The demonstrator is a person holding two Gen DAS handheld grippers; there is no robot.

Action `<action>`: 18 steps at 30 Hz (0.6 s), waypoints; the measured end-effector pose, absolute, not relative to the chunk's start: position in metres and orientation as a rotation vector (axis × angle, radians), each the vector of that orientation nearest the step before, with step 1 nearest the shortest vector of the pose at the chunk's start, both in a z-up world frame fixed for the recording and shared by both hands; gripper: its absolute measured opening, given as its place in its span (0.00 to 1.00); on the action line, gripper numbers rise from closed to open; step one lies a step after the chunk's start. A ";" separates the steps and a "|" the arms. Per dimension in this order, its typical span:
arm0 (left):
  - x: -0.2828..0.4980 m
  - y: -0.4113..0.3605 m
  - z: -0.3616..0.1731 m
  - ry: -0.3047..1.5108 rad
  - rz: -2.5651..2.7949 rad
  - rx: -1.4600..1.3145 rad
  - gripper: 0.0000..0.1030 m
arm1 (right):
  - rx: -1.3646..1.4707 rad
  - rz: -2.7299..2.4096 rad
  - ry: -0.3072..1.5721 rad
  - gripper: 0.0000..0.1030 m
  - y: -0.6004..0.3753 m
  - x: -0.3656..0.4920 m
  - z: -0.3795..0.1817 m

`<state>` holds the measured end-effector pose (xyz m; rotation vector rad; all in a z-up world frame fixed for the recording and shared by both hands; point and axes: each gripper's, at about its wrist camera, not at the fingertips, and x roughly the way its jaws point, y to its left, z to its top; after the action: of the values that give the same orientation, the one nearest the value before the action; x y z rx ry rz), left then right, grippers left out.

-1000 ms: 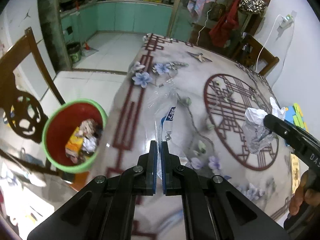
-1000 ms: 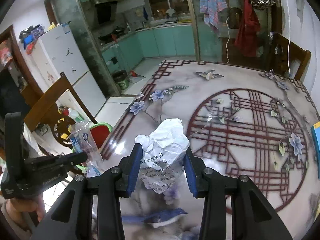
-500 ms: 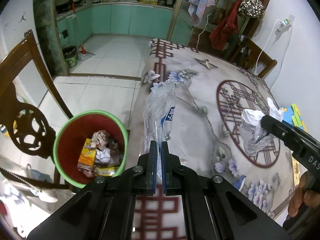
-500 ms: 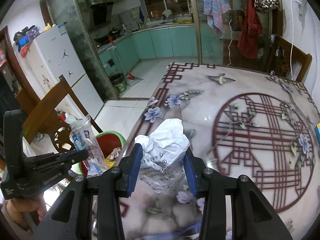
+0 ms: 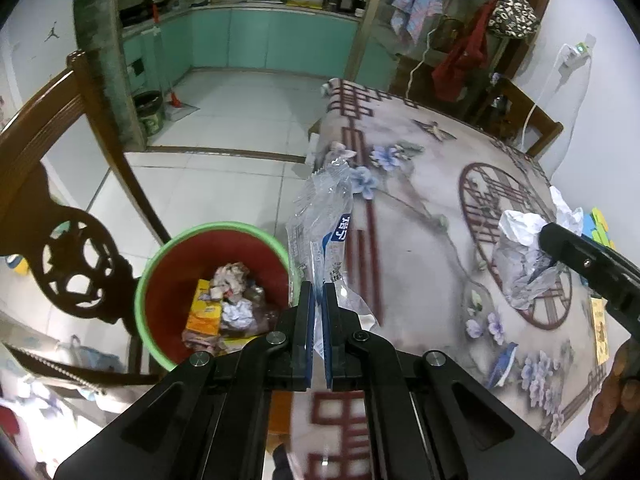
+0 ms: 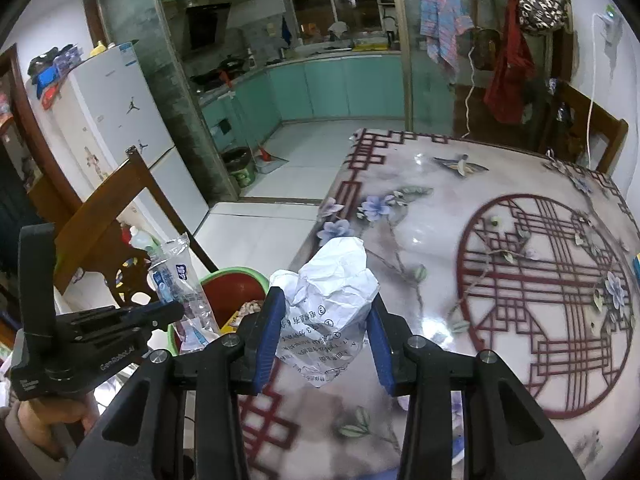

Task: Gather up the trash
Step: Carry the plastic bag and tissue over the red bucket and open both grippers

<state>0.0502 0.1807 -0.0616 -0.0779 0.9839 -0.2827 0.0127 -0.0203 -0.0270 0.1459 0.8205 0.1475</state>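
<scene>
tongs both loaded: left tongs (image 5: 317, 334) are pinching a clear wrapper (image 5: 322, 232) at the surface (image 5: 420, 240) edge, just beside the bin (image 5: 152, 280). right tongs (image 6: 324, 336) are gripping a paper wad (image 6: 332, 300) over the surface.

A dining table (image 5: 420, 240) under a glossy cloth printed with red lattice, blue flowers and birds. At its right edge lie a yellow card (image 5: 599, 328) and some coloured blocks (image 5: 598, 222). Beside it, on the white tiled floor (image 5: 224, 120), stand a green-rimmed red bin (image 5: 160, 280) and a wooden chair (image 5: 60, 200).
</scene>
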 end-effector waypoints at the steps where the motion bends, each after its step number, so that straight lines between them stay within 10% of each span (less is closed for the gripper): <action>1: 0.052 0.186 -0.063 0.987 -0.274 -0.080 0.03 | 0.142 0.153 0.822 0.37 -0.015 0.015 -0.027; 18: 0.089 0.258 -0.107 1.072 -0.123 -0.073 0.03 | 0.117 0.305 0.893 0.38 0.072 0.067 -0.060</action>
<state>0.0889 0.2581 -0.1071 -0.0727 1.0725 -0.1228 0.0673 0.0717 -0.0601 0.1170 0.8933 0.3046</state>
